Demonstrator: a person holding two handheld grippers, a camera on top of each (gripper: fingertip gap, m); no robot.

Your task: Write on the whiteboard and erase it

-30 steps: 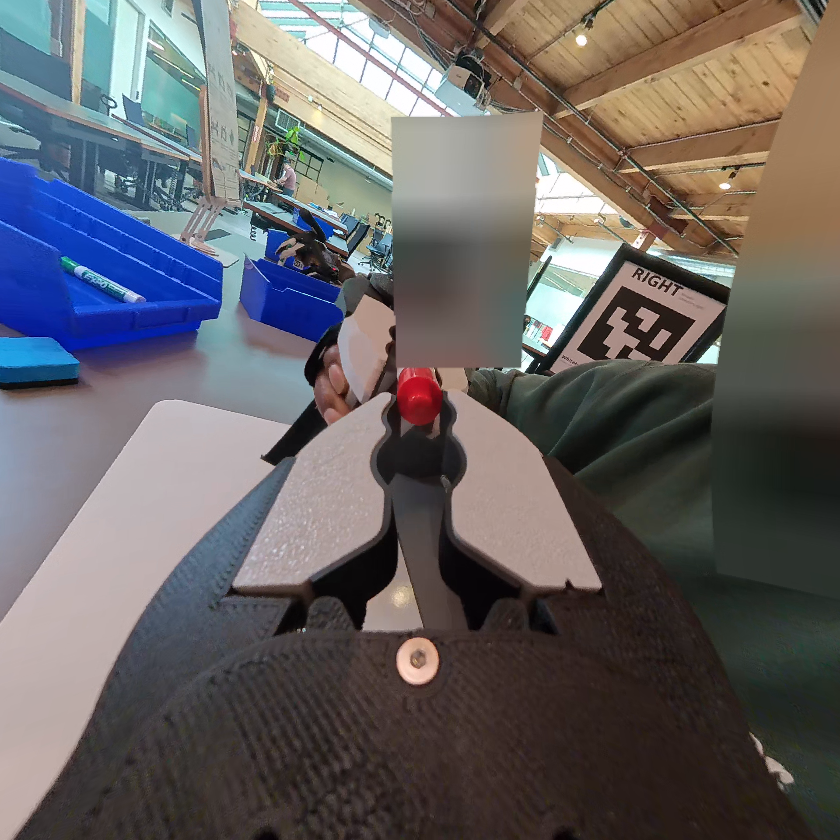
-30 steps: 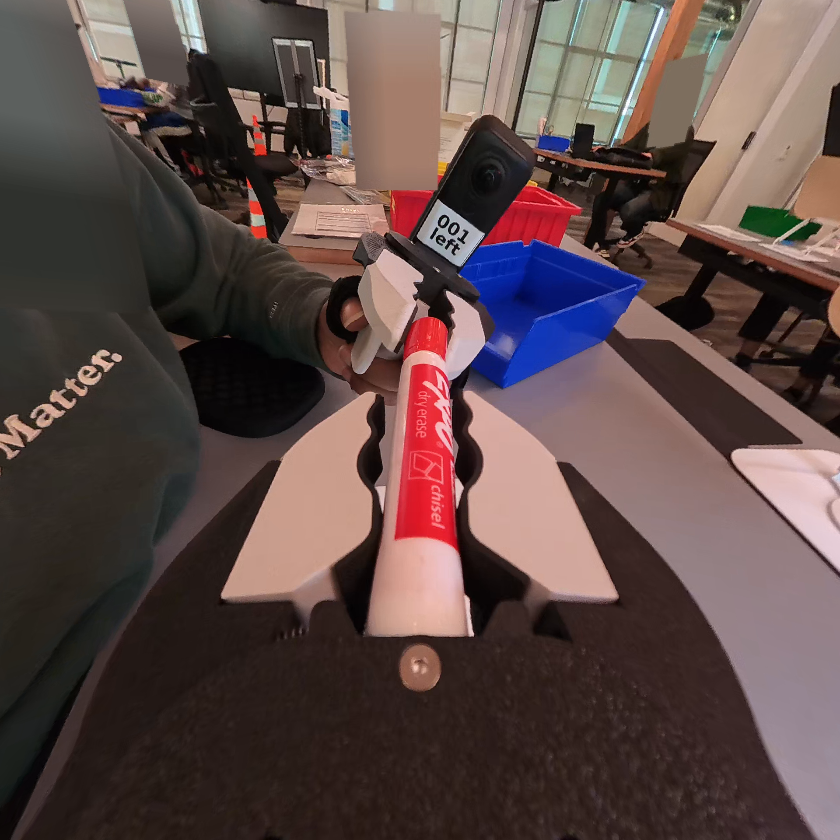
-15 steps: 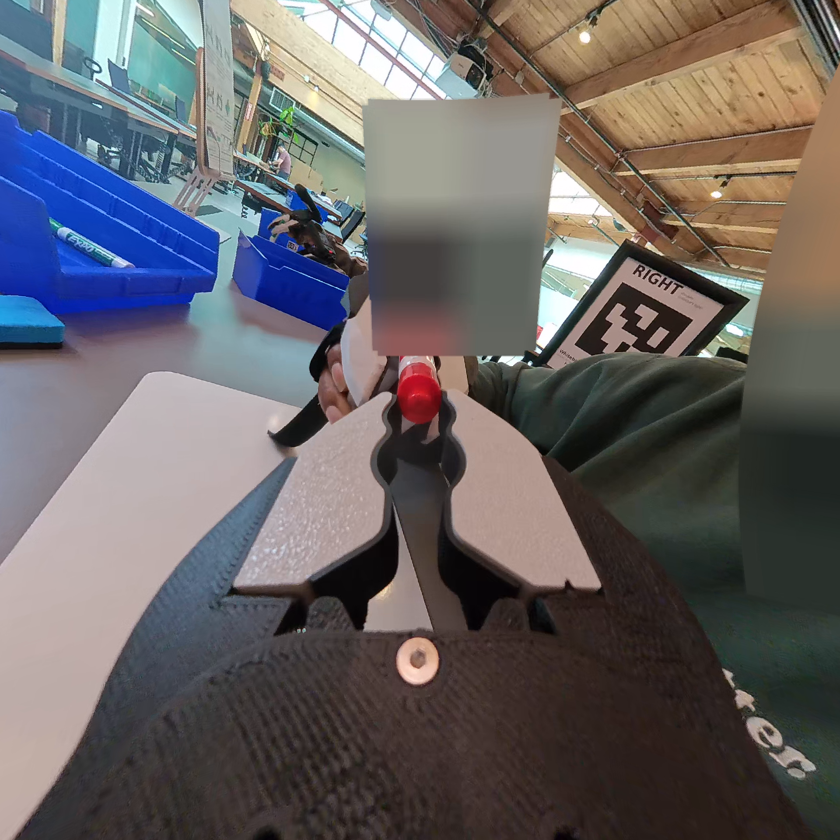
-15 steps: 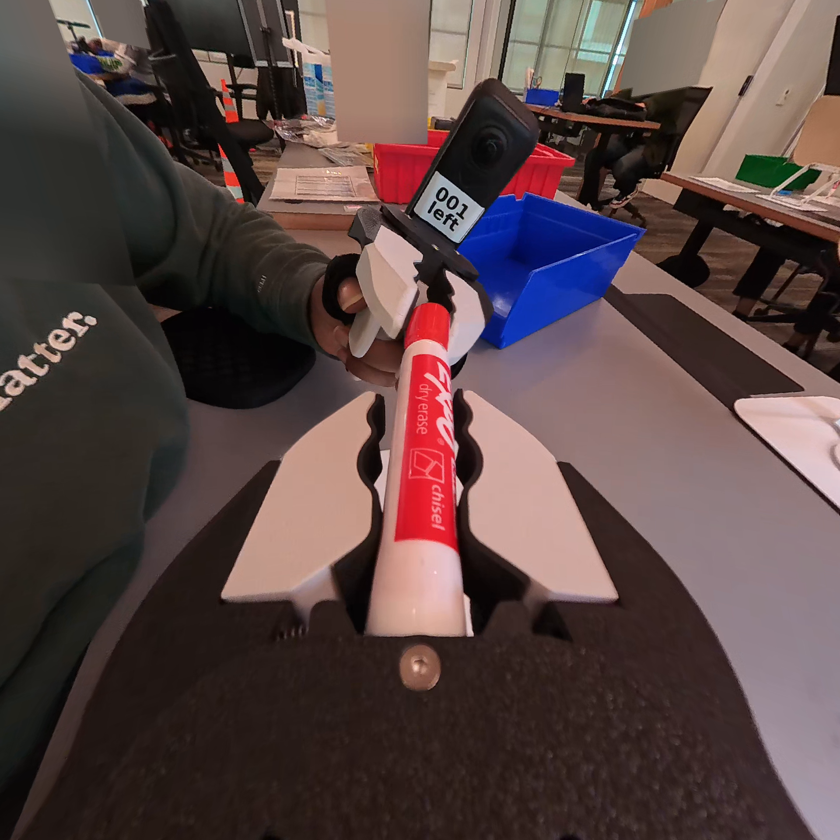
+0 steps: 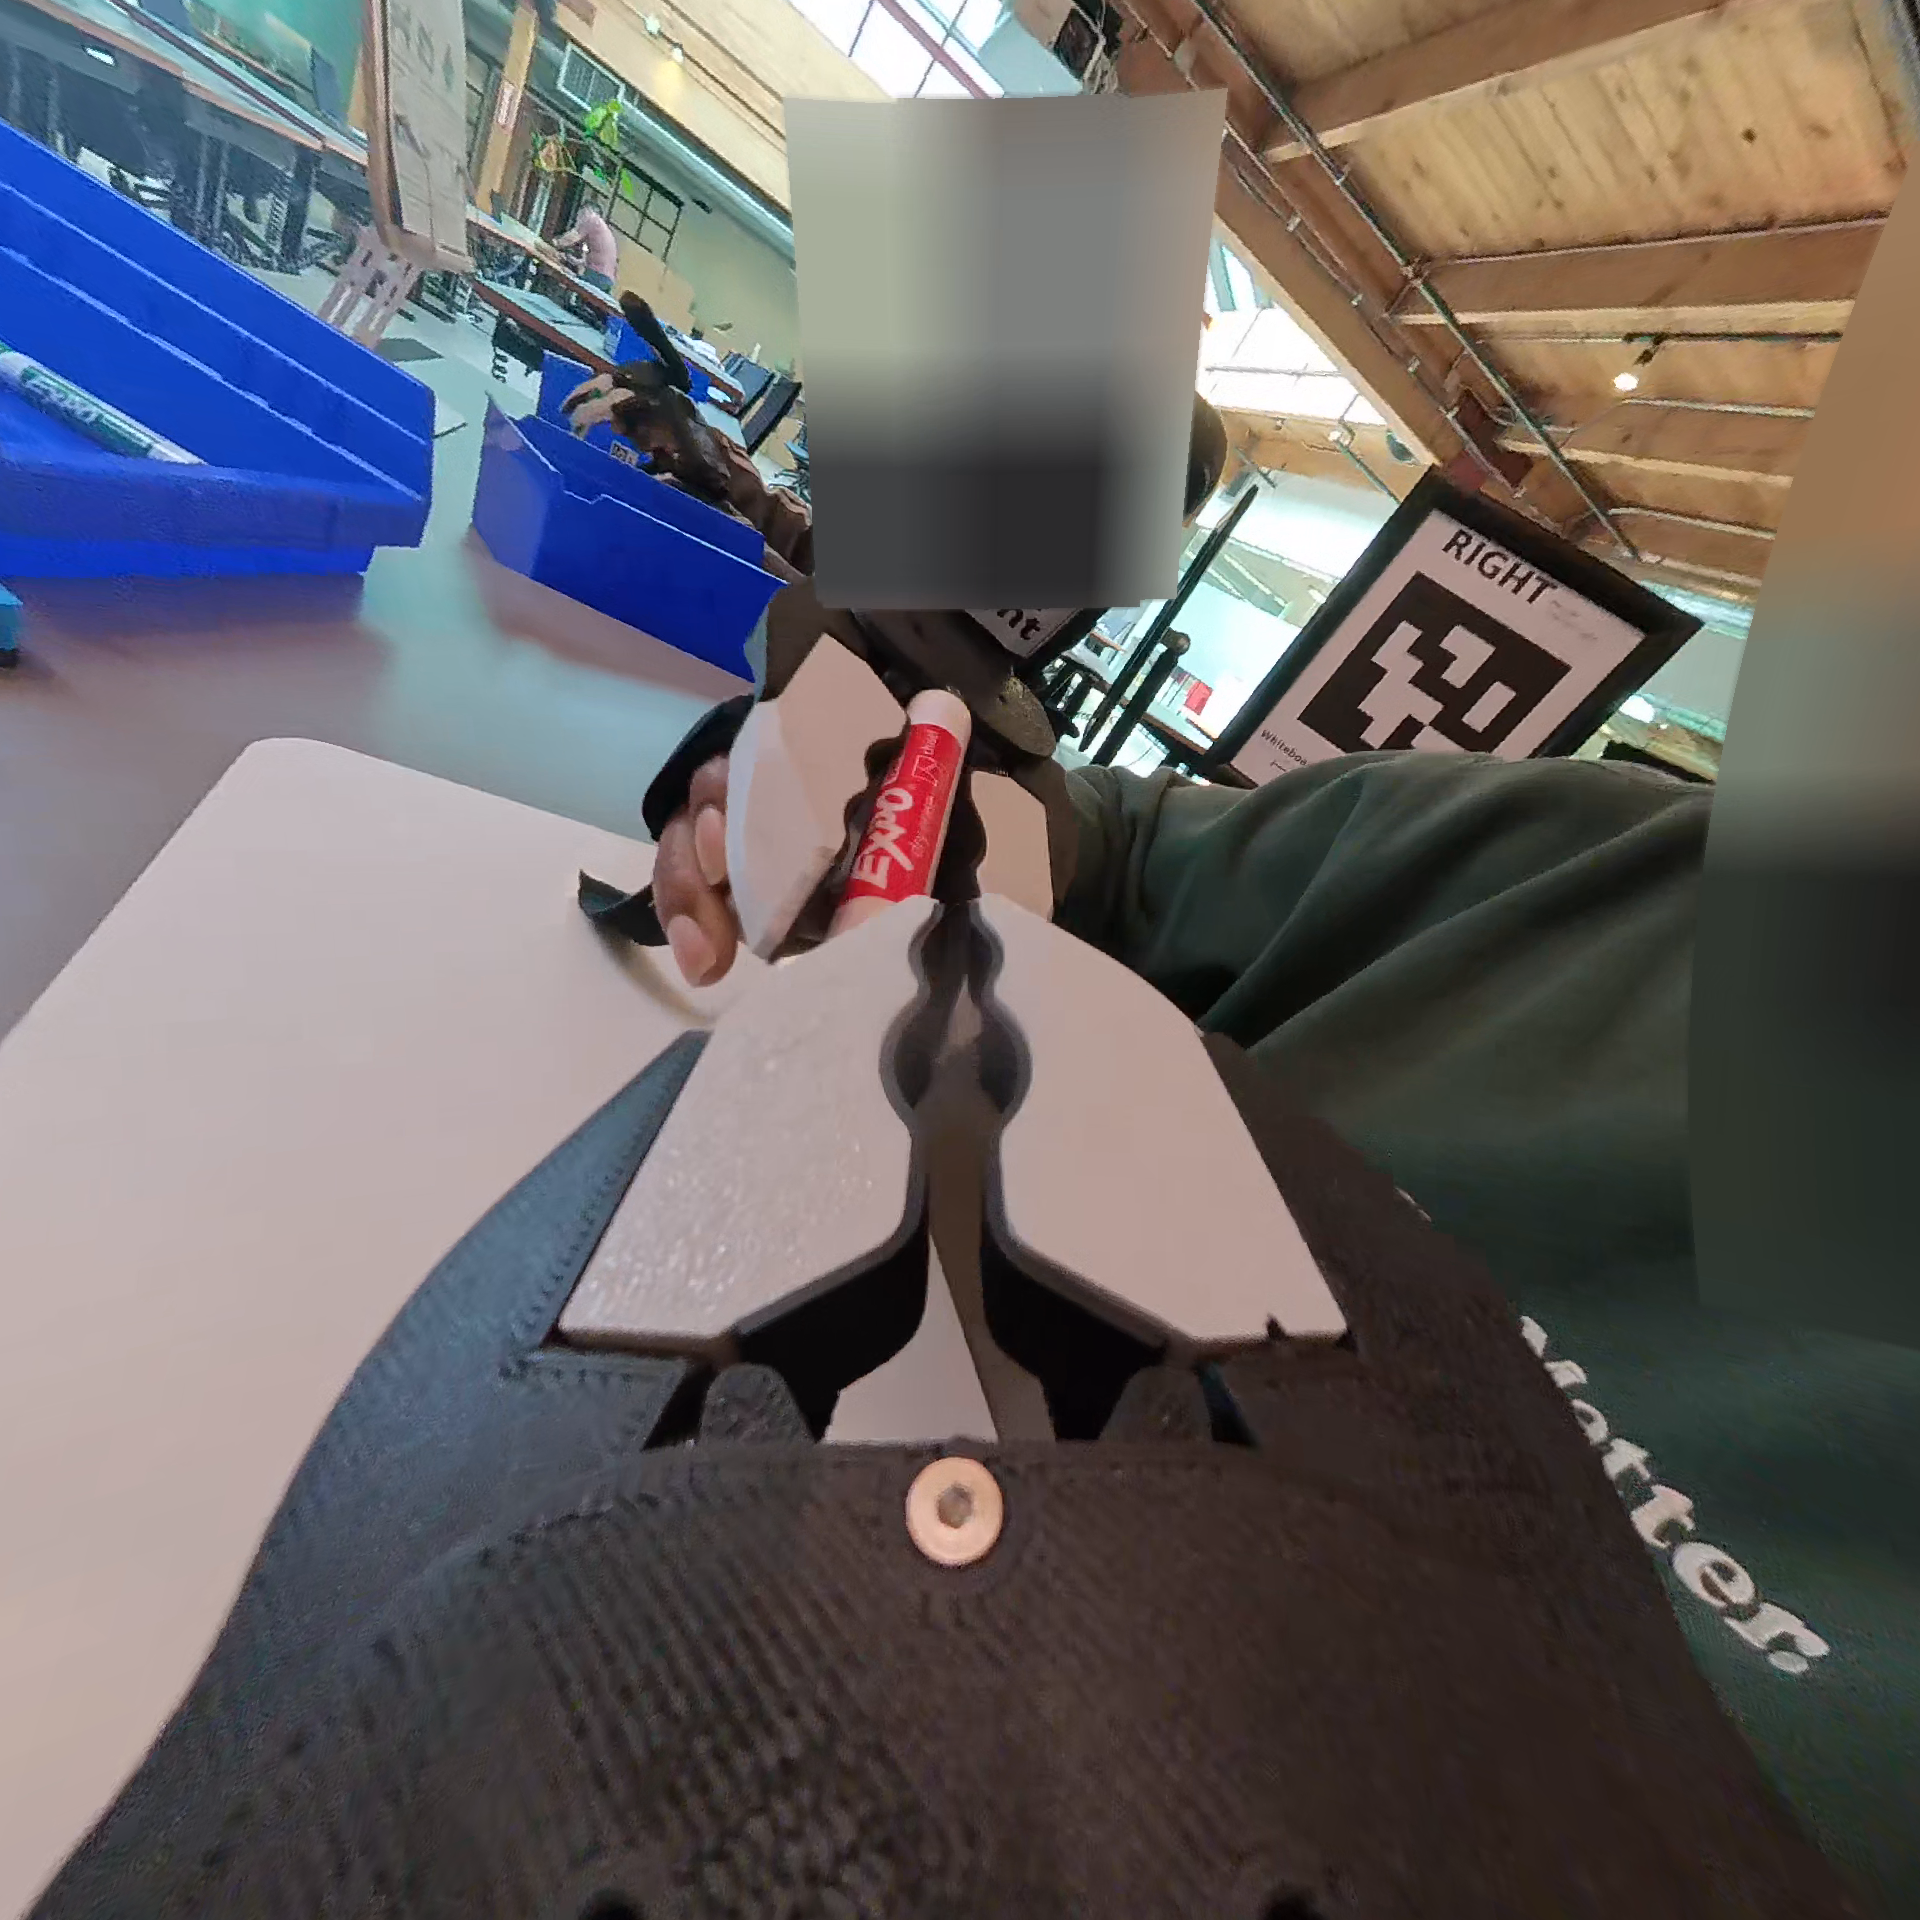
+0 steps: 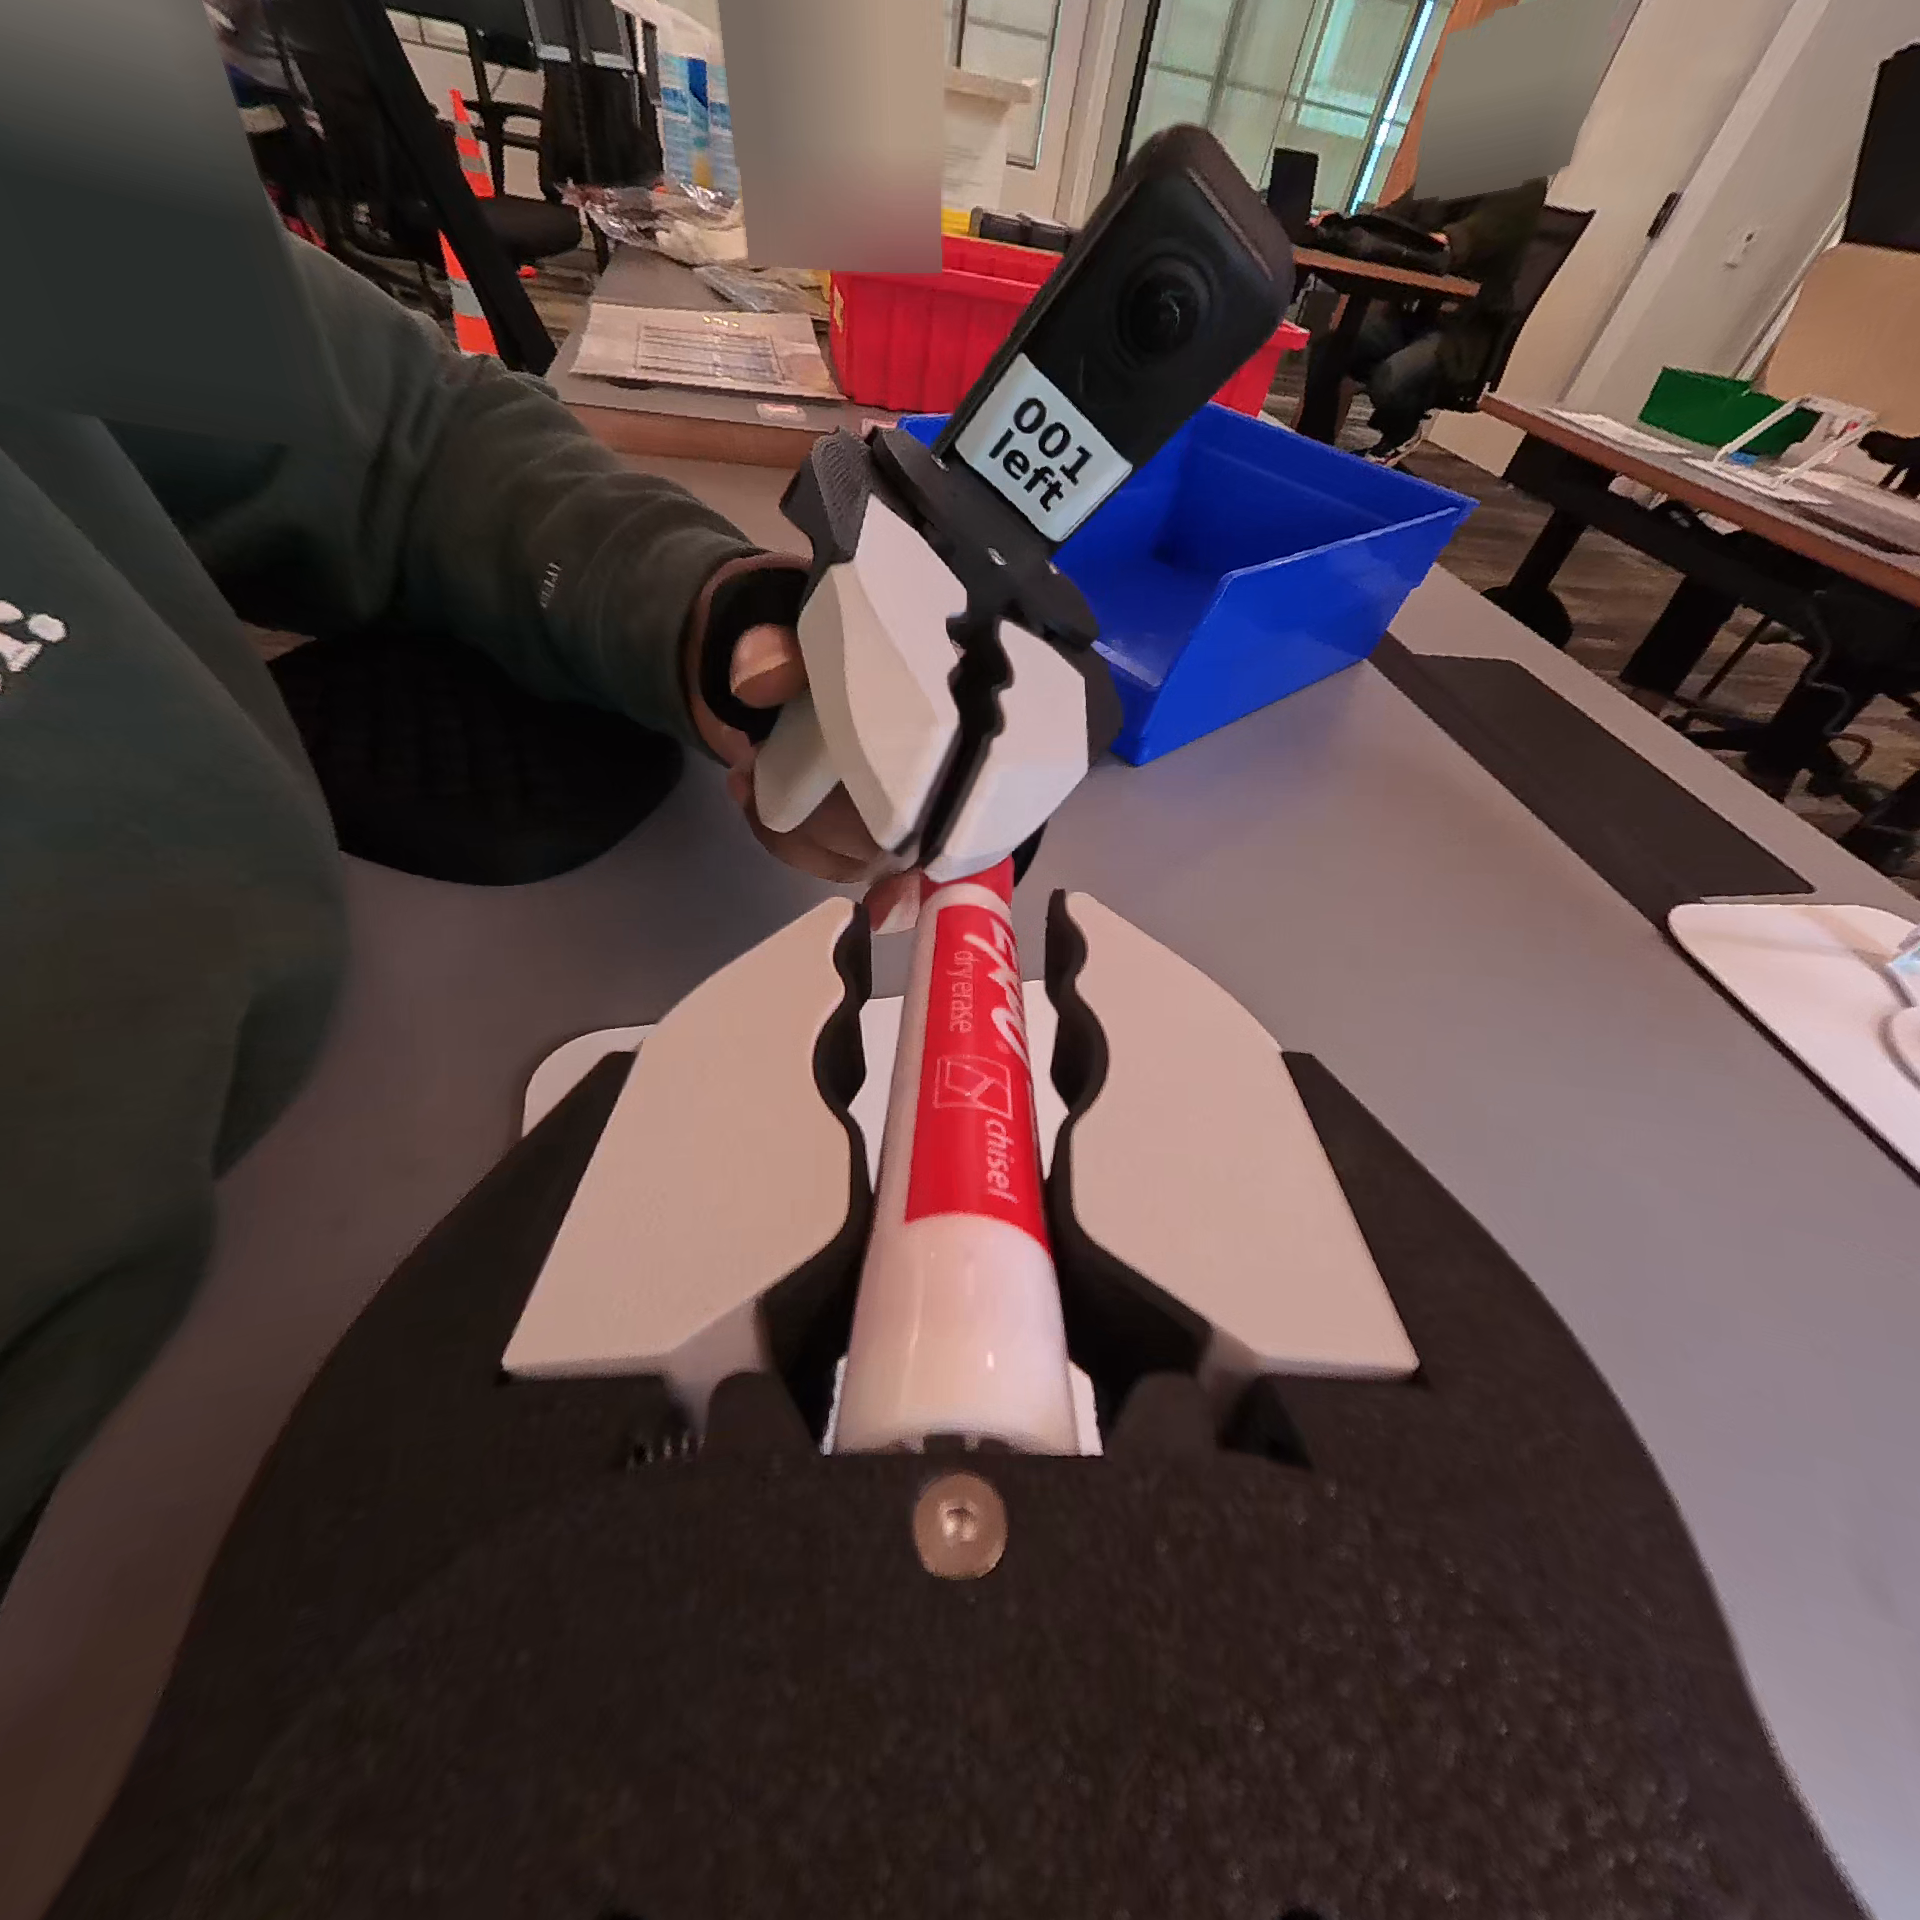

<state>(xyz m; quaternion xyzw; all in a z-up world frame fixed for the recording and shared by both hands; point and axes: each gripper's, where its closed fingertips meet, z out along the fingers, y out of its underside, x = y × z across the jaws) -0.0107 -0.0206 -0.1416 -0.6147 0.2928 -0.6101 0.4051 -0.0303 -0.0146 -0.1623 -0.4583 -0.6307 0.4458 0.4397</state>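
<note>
The right gripper [image 6: 961,925] held a smooth, round marker [image 6: 971,1164], its white plastic barrel wrapped in a glossy red label. The barrel lay lengthwise in the slot between the two flat, pale fingers [image 6: 717,1164], whose inner edges were lined with wavy black rubber. Near the tips there was a visible space on each side of the barrel; farther back the fingers closed in around it. Whether the pads pressed it there could not be told.

The left gripper [image 5: 951,920] had its grainy, pale grey fingers [image 5: 758,1143] pressed together, the scalloped black edges almost meeting with nothing seen between them. In the right wrist view its faceted white tips sat over the far end of the marker, hiding that end.

Below both grippers lay the whiteboard [image 5: 312,1039], a smooth, matte, pale sheet with rounded corners, flat on the grey table [image 6: 1351,935]. A hand [image 5: 691,894] in a black fingerless glove gripped the right tool. Shiny blue plastic bins [image 5: 613,530] stood farther back, and one bin [image 5: 208,457] held a green-labelled marker [image 5: 83,410]. Both gripper bodies were black with a coarse, ribbed surface.
</note>
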